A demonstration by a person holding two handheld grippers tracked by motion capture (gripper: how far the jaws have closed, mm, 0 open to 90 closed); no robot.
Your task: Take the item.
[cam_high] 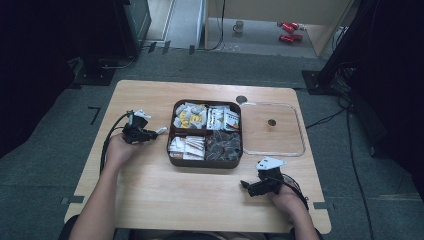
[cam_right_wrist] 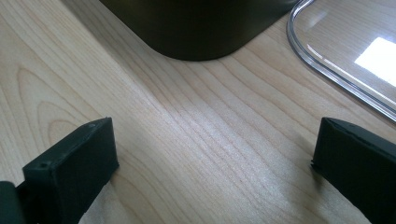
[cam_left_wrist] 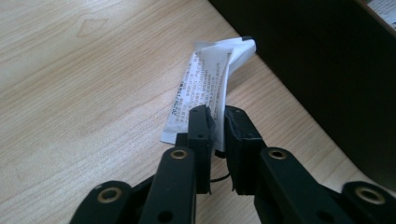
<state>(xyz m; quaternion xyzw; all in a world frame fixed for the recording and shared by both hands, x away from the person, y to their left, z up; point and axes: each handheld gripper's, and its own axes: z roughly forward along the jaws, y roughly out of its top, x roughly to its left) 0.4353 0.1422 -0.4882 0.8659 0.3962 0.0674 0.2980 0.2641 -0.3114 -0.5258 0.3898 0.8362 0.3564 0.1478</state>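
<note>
A white printed sachet (cam_left_wrist: 205,79) lies on the wooden table (cam_high: 190,195), its far end close to the dark wall of the brown four-compartment tray (cam_left_wrist: 327,70). My left gripper (cam_left_wrist: 219,116) has the sachet's near end between its jaws, which stand a narrow gap apart and do not seem to press on it. In the high view the left gripper (cam_high: 150,133) sits just left of the tray (cam_high: 205,164), with the sachet (cam_high: 161,130) at its tip. My right gripper (cam_high: 247,186) rests near the front right of the table, open wide and with nothing between its jaws (cam_right_wrist: 210,163).
The tray holds several packets in its compartments. A clear flat lid (cam_high: 272,129) lies on the table right of it, and its rim (cam_right_wrist: 345,70) is ahead of the right gripper beside the tray's corner (cam_right_wrist: 196,28). Bare wood lies in front of the tray.
</note>
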